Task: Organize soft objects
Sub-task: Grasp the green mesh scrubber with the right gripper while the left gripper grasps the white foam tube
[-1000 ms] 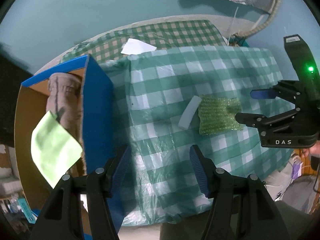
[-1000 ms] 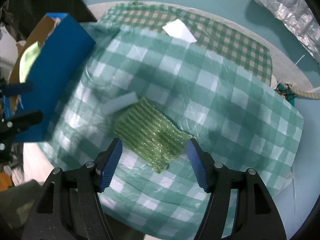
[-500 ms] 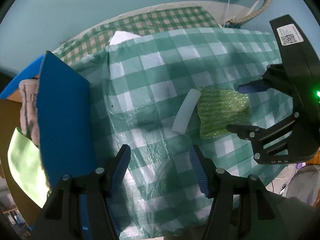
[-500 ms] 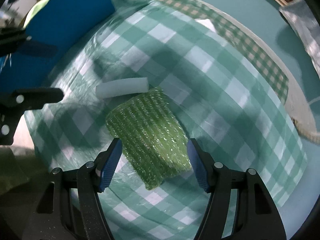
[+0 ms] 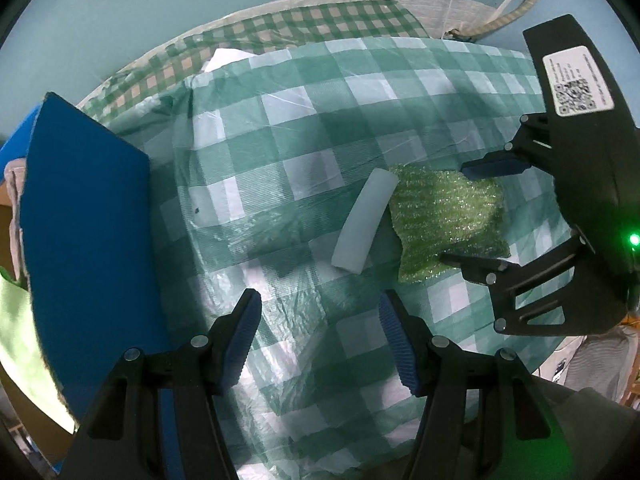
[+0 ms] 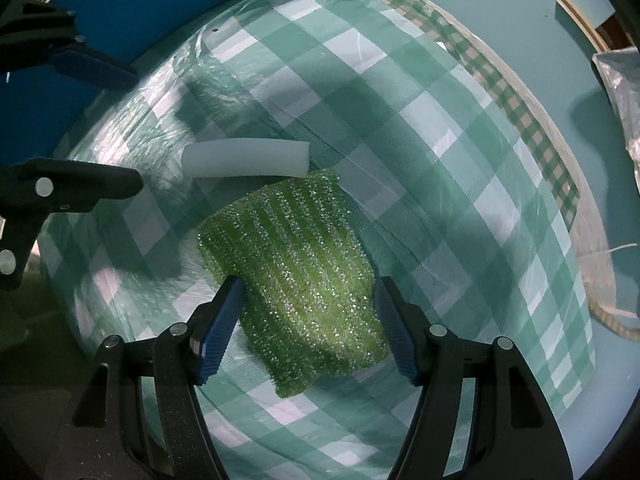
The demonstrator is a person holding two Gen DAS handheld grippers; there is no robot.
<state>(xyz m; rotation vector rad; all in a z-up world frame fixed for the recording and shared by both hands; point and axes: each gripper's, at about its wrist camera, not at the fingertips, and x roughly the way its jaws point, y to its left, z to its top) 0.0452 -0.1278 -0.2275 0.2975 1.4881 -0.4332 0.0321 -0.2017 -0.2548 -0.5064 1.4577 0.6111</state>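
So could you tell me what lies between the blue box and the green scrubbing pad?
In the left wrist view, only the white foam tube, beside the pad; toward the box, bare checked cloth.

The blue box (image 5: pixel 88 216) ran off the left edge of the left wrist view, so its inside stayed mostly hidden; only slivers of a beige cloth (image 5: pixel 12 184) and a pale green cloth (image 5: pixel 16 336) showed past its wall. The right hand-held gripper (image 5: pixel 472 212) covered the green scrubber's (image 5: pixel 444 216) far edge. The label (image 5: pixel 576 82) print was too small to read.
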